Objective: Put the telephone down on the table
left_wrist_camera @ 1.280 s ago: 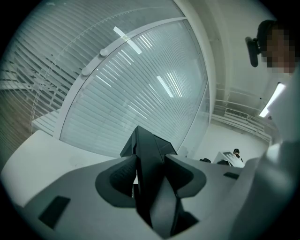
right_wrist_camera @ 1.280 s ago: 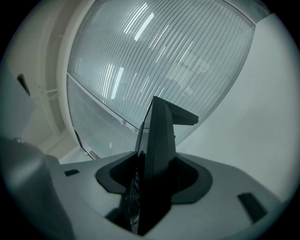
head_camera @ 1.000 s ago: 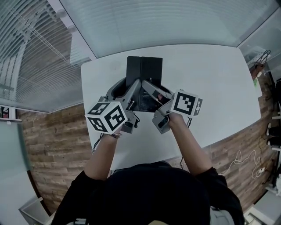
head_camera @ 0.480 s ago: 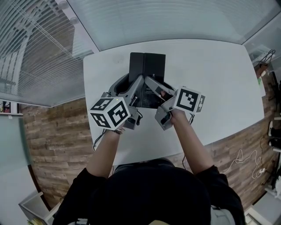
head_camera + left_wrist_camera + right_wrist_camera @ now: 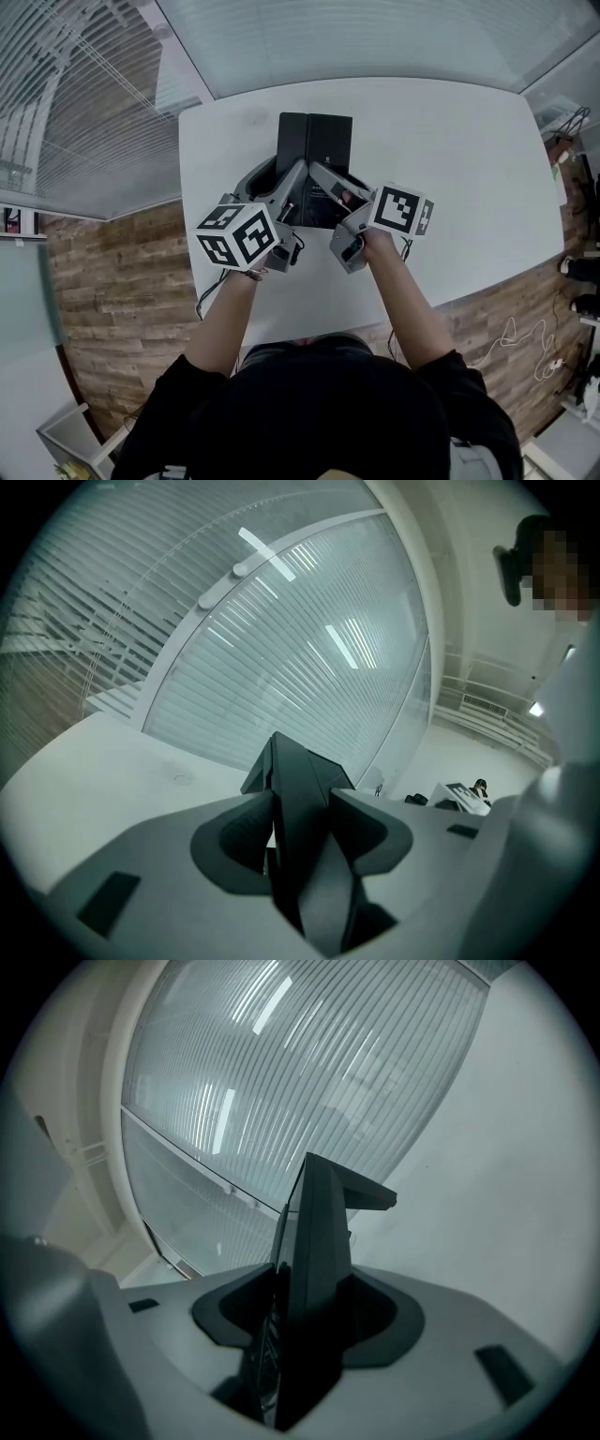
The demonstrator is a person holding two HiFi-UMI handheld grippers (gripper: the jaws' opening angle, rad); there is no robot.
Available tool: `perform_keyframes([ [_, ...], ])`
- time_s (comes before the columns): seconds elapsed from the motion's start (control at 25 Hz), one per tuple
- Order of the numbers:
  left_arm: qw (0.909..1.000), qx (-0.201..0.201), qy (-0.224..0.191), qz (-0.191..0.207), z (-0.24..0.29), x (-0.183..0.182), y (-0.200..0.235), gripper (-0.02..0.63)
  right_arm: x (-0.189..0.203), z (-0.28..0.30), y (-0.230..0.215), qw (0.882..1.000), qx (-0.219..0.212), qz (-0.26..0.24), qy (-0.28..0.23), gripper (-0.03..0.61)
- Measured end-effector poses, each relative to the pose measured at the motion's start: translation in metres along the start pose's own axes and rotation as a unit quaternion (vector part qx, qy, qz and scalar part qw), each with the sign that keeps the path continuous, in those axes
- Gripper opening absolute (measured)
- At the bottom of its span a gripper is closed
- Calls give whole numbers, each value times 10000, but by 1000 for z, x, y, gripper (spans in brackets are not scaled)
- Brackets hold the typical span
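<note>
The white table (image 5: 450,169) spreads below me. The black telephone (image 5: 315,141) sits over the table's left half (touching it or not, I cannot tell). My 2 grippers clamp it: left gripper (image 5: 302,803) and right gripper (image 5: 309,1288) each pinch an edge. I judge this the setting-down step; next comes gentle lowering, then release.

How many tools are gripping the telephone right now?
2: the left tool clamps the telephone at its left side, the right tool at its right side.
</note>
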State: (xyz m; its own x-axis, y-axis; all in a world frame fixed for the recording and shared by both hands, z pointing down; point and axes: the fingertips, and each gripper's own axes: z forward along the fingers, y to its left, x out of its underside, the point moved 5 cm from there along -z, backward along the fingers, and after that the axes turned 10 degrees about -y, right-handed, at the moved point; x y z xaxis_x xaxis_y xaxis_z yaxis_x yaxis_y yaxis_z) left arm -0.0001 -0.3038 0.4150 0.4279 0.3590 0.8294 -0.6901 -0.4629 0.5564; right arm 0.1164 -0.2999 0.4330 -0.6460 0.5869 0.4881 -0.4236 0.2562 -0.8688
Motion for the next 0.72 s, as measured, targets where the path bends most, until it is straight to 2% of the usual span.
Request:
perform_keyframes([
  [0.72, 9994, -231, 180, -189, -14, 30, 20, 187, 30, -1, -24, 9993, 172, 228, 233, 207],
])
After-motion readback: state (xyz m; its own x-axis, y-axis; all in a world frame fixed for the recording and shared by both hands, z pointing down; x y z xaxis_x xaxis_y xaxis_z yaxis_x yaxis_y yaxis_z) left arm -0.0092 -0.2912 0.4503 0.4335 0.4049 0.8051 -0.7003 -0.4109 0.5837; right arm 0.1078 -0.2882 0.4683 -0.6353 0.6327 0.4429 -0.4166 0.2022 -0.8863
